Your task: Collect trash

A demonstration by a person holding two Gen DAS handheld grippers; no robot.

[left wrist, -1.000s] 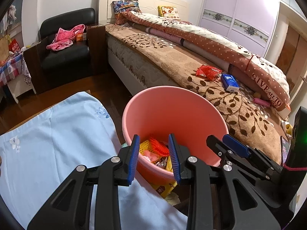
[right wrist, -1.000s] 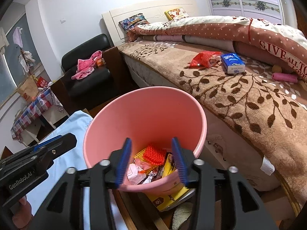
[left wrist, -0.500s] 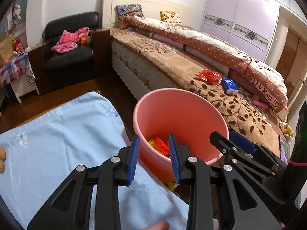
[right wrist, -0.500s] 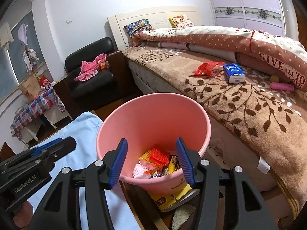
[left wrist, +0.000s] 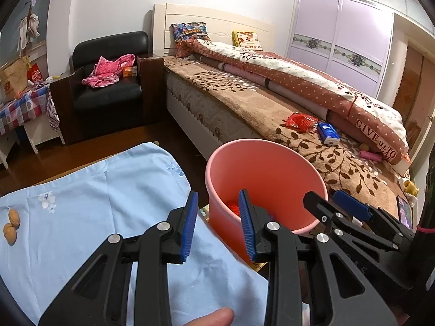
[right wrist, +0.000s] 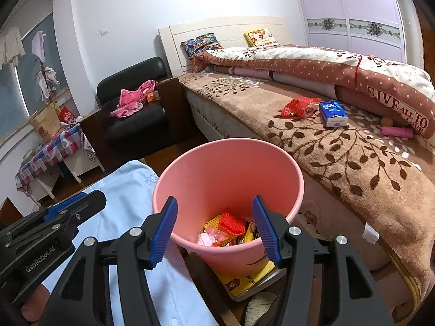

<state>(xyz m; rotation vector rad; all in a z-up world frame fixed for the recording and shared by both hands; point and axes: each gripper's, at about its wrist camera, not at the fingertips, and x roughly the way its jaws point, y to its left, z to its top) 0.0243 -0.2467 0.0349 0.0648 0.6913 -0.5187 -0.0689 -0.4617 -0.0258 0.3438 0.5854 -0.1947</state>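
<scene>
Standing on the floor between bed (right wrist: 353,163) and blue-clothed table (left wrist: 108,190): pink bucket (right wrist: 228,168), wrappers (right wrist: 228,228) inside. Left gripper (left wrist: 217,225) over the table's right edge, fingers spread, empty. Right gripper (right wrist: 217,231) level above the bucket's near rim, fingers spread, empty.

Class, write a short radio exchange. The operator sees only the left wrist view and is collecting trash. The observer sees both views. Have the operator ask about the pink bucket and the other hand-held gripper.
Operator: I only see a red scrap inside the pink bucket. What else is in it?
Observer: The right wrist view looks down inside: a red mesh piece lies on a yellow wrapper beside crumpled pink wrappers.
Operator: I see the right hand-held gripper side-on. Is it holding anything?
Observer: No. Its jaws stand wide open and empty, framing the bucket's near rim.
</scene>
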